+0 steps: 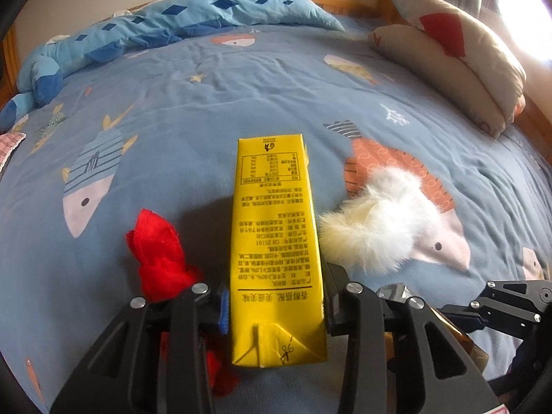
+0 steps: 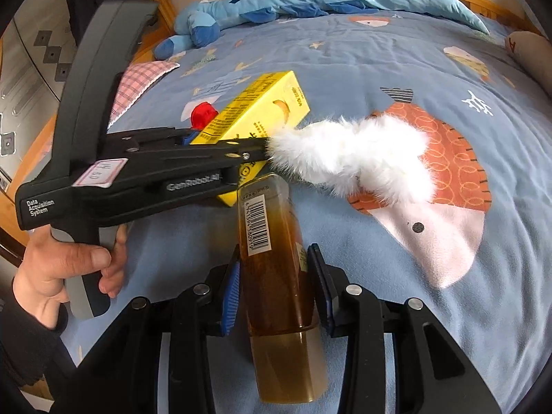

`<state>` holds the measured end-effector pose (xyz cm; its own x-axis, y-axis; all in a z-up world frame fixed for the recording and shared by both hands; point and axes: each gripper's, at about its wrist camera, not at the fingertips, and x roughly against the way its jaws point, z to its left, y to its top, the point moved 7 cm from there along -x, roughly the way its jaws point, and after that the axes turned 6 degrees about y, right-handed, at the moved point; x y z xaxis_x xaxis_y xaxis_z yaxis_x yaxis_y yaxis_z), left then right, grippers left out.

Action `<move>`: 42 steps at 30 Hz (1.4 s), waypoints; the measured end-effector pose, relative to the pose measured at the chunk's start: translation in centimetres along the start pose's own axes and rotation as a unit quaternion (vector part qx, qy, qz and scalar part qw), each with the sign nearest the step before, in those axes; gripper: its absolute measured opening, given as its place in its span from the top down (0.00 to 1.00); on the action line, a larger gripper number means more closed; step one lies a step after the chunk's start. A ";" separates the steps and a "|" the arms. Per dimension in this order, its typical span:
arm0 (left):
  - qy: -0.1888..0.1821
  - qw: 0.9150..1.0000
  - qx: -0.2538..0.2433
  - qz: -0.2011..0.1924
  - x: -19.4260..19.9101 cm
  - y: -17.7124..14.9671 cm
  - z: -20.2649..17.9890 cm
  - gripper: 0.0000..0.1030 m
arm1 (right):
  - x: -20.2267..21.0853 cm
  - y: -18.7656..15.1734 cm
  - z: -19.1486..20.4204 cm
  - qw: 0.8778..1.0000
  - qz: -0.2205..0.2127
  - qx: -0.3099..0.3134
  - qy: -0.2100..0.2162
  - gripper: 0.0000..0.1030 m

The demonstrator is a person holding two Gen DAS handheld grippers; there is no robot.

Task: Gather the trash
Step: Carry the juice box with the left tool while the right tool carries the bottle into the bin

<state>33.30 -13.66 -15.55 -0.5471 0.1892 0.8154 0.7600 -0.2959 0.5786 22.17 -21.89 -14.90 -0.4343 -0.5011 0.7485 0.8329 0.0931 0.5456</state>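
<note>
The left claw (image 1: 274,307) is closed on the near end of a tall yellow printed drink carton (image 1: 276,241), its pads pressed against both narrow sides at bottom centre of the left wrist view. The right claw (image 2: 274,288) brackets a clear plastic bottle of amber liquid with a barcode label (image 2: 276,269) at lower centre of its own view; the pads sit at or very near the bottle's sides, but whether they press on it cannot be told.

To lift well, I judge each claw should keep even pressure and rise straight, since the carton's thin walls could buckle and the smooth bottle could slip.

Both pieces lie on the blue fish-patterned bedspread (image 1: 207,103), the carton creased at its folded end. A red crumpled cloth (image 1: 158,252) lies left of it, a white fluffy tuft (image 1: 376,220) right.
</note>
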 end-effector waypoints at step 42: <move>-0.147 0.973 -0.163 -0.064 19.6 -13.6 -19.5 0.63 | 22.4 -15.2 1.4 0.981 -0.124 -0.071 -0.128 0.66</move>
<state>5.34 -24.20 -7.79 -0.4683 0.4900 0.7352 0.5143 -0.5255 0.6778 -0.68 -33.32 -5.85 -0.6859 -0.2591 0.6800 0.7227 -0.1340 0.6780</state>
